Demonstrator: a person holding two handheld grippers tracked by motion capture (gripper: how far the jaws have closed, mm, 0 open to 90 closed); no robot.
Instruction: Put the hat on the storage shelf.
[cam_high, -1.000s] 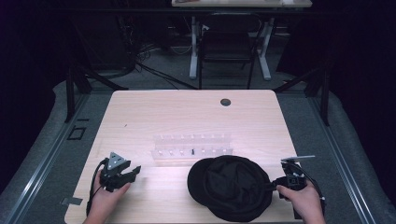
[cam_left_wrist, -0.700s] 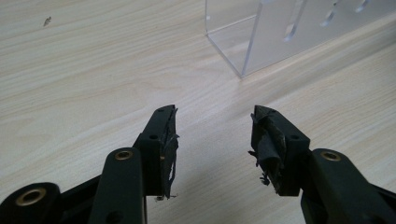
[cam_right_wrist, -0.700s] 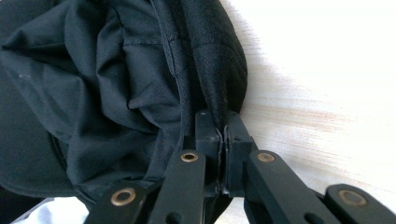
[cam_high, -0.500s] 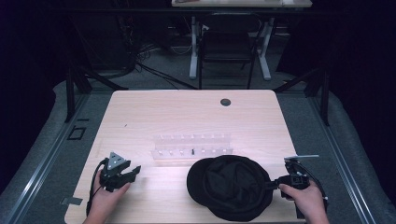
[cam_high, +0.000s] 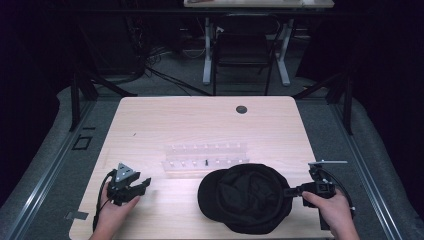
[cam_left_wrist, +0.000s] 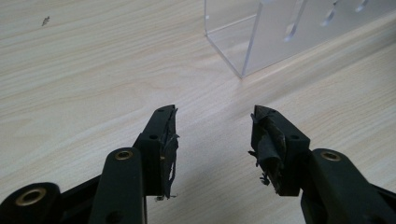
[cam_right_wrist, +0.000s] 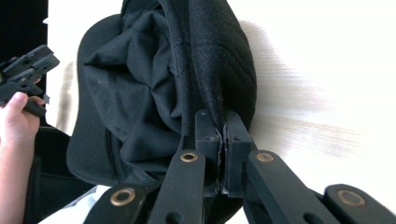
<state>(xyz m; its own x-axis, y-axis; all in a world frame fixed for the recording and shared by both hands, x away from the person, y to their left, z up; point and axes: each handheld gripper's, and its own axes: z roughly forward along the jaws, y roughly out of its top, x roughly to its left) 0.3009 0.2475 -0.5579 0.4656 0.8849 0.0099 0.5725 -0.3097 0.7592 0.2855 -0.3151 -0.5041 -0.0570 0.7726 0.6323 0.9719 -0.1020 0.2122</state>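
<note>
We had the black cap (cam_high: 245, 197) lying on the near right part of the tabletop (cam_high: 190, 125), and the right claw (cam_high: 289, 191) was clamped down on its right edge, jaws pressed tight onto a fold of the fabric, which the right gripper view showed pretty clearly (cam_right_wrist: 205, 60). The cap looked crumpled, lying with its inside up, its brim toward the left side of the tabletop, so its long axis ran roughly left to right, straight out from the claw. The left claw (cam_high: 142, 184) sat well apart from the cap on the near left, resting low over bare wood with its jaws spread and nothing between them (cam_left_wrist: 212, 135). Just behind the cap stood a clear plastic rack (cam_high: 205, 159) with rows of small slots, its near edge close to the cap's back rim. Farther back near the far edge we could see a small dark round hole (cam_high: 241, 109) in the tabletop.
</note>
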